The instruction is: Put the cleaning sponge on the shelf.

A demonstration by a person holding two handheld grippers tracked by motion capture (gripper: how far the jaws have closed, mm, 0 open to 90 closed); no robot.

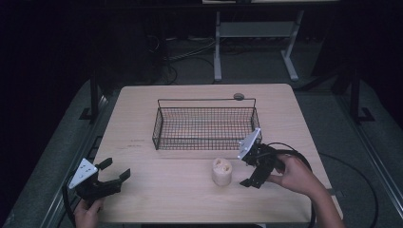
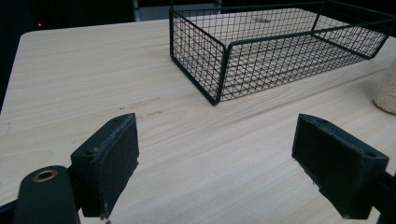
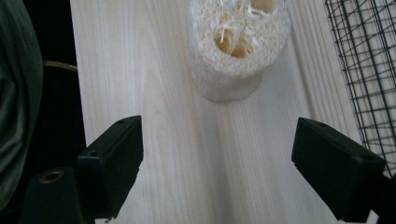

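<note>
Dark surroundings are framing the desk (image 1: 142,118). Right gripper (image 1: 248,167), jaws wide and holding nothing, is approaching the loofah (image 1: 222,171) near the front edge, before the basket (image 1: 204,124); closing comes next. Left gripper (image 1: 114,172) is resting wide at the front-left corner.

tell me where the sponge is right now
In the high view the sponge stands on the table, just in front of the basket, beside the right gripper.

Two black hand-held grippers, bare forearms.
Left gripper (image 1: 114,170) and right gripper (image 1: 248,167) each carry a grey three-cornered plate, thick black cable, block-shaped padded jaws, and a brass-ringed screw hole.
</note>
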